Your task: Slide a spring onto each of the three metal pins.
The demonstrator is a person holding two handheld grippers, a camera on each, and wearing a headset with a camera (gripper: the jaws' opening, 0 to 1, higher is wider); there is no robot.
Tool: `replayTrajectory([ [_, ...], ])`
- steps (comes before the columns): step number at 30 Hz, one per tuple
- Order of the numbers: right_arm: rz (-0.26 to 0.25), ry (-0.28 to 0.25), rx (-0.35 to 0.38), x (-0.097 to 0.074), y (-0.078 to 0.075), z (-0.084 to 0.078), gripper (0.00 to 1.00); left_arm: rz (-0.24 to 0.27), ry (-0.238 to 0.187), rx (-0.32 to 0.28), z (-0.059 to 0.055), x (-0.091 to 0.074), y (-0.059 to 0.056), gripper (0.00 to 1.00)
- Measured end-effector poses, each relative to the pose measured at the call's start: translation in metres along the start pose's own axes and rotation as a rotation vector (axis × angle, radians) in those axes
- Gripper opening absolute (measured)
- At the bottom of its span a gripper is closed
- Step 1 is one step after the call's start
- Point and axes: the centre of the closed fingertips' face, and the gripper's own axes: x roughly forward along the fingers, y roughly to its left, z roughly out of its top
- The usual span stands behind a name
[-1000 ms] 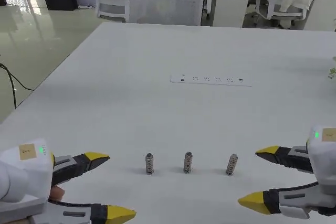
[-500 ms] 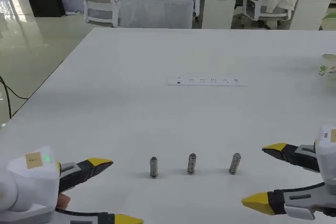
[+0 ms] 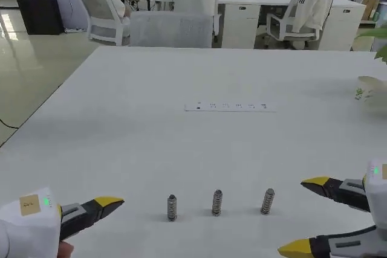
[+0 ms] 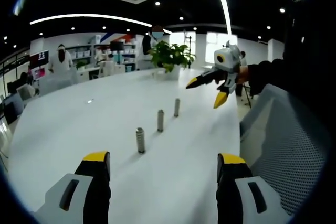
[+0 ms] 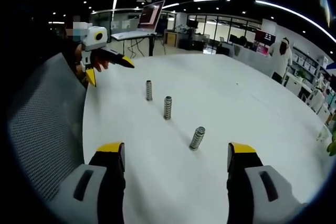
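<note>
Three pins (image 3: 172,208), each apparently already wearing a spring (image 3: 268,201), stand in line on the table (image 3: 181,143). Left of the middle pin (image 3: 217,203) the left gripper (image 4: 164,157) gapes wide, empty; right of it, the right gripper (image 5: 176,148) likewise. A careless sweep could topple an outer pin.

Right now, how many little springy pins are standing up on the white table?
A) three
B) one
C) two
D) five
A: three pins stand in a row on the table, each with a spring coiled around it: the left pin, the middle pin and the right pin.
</note>
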Motion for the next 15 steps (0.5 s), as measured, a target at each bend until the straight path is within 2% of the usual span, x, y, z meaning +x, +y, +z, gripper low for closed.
replayTrajectory([
  [4,0.002,-0.001,0.008,0.001,-0.004,-0.003,0.81,0.002,-0.007,-0.008,0.001,0.005,-0.001,0.82],
  [9,0.001,-0.008,0.022,0.005,-0.011,-0.005,0.81,0.002,0.016,-0.004,-0.006,0.01,0.0,0.83],
  [15,0.016,-0.006,0.027,0.011,-0.009,-0.006,0.82,0.015,0.009,-0.019,-0.006,0.01,0.0,0.84],
])
